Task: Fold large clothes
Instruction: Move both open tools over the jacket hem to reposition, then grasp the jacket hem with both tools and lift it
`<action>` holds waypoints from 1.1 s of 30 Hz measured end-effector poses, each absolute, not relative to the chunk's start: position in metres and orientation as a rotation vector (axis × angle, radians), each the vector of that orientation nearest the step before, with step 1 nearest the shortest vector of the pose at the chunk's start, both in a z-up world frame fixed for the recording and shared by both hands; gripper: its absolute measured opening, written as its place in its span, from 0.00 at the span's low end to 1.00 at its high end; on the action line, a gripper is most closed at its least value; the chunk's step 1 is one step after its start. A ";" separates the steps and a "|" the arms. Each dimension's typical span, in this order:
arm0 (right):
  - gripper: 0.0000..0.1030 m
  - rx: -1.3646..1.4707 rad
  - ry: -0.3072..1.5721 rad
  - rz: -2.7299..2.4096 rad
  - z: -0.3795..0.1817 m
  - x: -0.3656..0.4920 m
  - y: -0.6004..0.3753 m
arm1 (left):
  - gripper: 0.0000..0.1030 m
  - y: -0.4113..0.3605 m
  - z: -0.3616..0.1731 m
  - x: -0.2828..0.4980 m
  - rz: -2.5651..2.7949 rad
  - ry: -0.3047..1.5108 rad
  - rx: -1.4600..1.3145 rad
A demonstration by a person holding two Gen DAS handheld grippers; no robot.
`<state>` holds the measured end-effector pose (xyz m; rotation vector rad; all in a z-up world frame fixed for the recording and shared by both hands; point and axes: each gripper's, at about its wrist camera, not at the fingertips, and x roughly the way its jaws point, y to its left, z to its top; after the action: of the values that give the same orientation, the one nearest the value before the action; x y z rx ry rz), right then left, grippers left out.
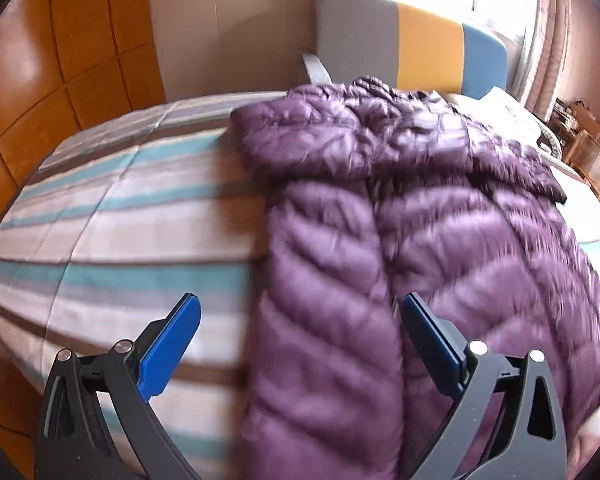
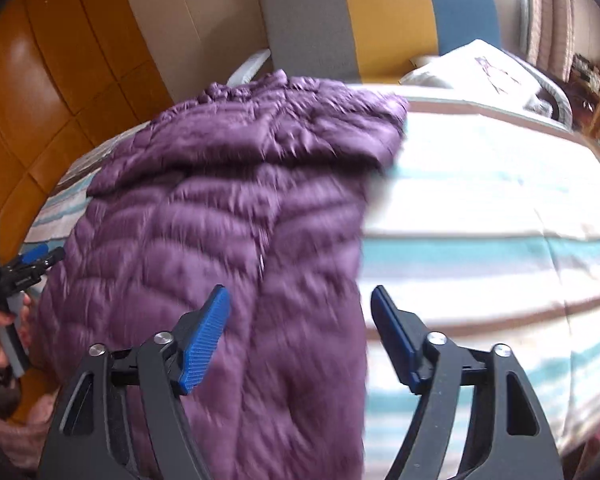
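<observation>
Two sets of jaws, both spread wide, nothing pinched in either. Purple puffer jacket (image 1: pixel 400 208) lies flat on the striped bed (image 1: pixel 112 216), ahead of and below both tools.

Long axis: runs straight away from me, hem nearest the jaws, hood and collar at the far end toward the headboard (image 1: pixel 408 52). Sleeves look already turned in, so the body reads as one long strip; the blur makes that a guess.

Left gripper (image 1: pixel 300 344): near hem passes between the blue pads, left pad over bare bedding, right pad over the quilting. No contact that I can see.

Right gripper (image 2: pixel 300 340): mirror case. Left pad over the jacket, right pad over bare bedding, jacket's right edge running up between them. No contact either.

Neither hand is clearly the nearer; each sits over its own near corner of the hem.

Judgement: next move is to drop onto those two corners, pinch, and carry the hem away along the long axis toward the hood. Slippery shell could slide out of a shallow pinch.
</observation>
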<state>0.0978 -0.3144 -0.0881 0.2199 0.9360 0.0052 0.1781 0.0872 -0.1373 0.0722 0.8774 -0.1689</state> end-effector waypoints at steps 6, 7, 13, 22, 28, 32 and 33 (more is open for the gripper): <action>0.63 0.224 0.993 -0.005 -0.108 0.061 -0.320 | 0.76 0.120 -0.159 0.146 -0.185 0.922 0.003; 0.62 0.230 1.005 -0.001 -0.112 0.057 -0.319 | 0.76 0.125 -0.160 0.143 -0.192 0.920 -0.017; 0.62 0.250 1.035 0.003 -0.128 0.036 -0.315 | 0.71 0.131 -0.166 0.119 -0.239 0.912 -0.023; 0.21 0.232 1.062 0.051 -0.134 0.029 -0.306 | 0.41 0.116 -0.164 0.104 -0.310 0.933 0.019; 0.07 0.283 1.007 0.123 -0.129 0.035 -0.301 | 0.08 0.106 -0.157 0.099 -0.350 0.927 0.024; 0.07 0.291 0.919 0.203 -0.113 0.032 -0.298 | 0.05 0.104 -0.144 0.094 -0.373 0.877 0.015; 0.06 0.297 0.895 0.222 -0.109 0.031 -0.298 | 0.05 0.104 -0.141 0.093 -0.382 0.865 0.002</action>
<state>0.0306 -0.2977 -0.1089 0.2966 0.8946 0.2220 0.0932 0.1043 -0.1409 0.0019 0.8651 -0.3816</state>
